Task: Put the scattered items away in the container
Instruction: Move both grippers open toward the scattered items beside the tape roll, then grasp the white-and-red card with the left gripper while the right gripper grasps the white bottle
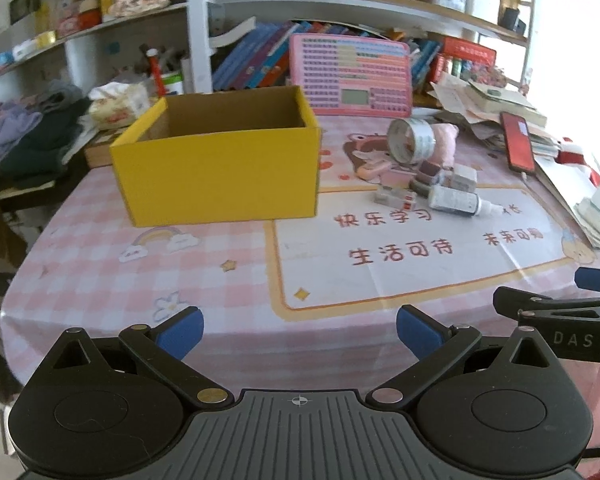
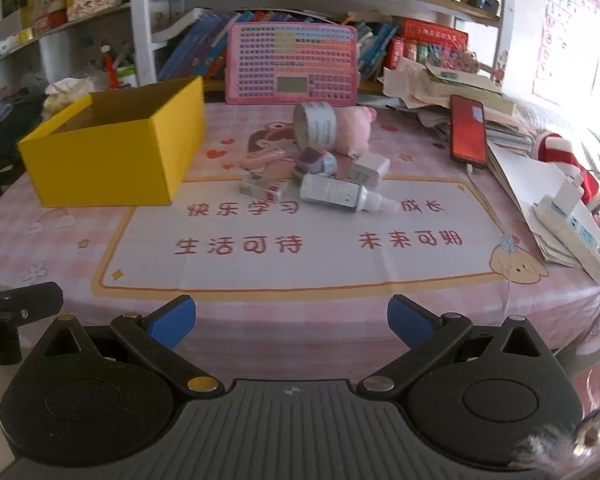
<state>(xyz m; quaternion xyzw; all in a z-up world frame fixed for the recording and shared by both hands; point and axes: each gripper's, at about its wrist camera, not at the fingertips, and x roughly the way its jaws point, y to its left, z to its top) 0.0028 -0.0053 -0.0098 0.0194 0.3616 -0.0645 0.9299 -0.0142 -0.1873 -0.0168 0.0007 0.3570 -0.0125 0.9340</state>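
Observation:
An open yellow cardboard box (image 1: 220,174) (image 2: 112,160) stands on the pink checked tablecloth, left of a cluster of small items: a tape roll (image 1: 410,140) (image 2: 315,125), a pink plush toy (image 2: 354,130), a small dropper bottle (image 1: 456,201) (image 2: 338,194), a white charger block (image 2: 369,168), a purple item (image 2: 316,162), a small eraser pack (image 2: 262,187) and a pink clip (image 2: 260,158). My left gripper (image 1: 299,334) is open and empty near the table's front edge. My right gripper (image 2: 291,322) is open and empty, also near the front edge, right of the left one.
A red phone (image 2: 467,132) on a cable lies right of the cluster beside stacked papers and books (image 2: 460,88). A power strip (image 2: 572,236) sits at the right edge. A pink keyboard toy (image 2: 292,64) leans on the shelves behind. Clothes (image 1: 24,136) lie far left.

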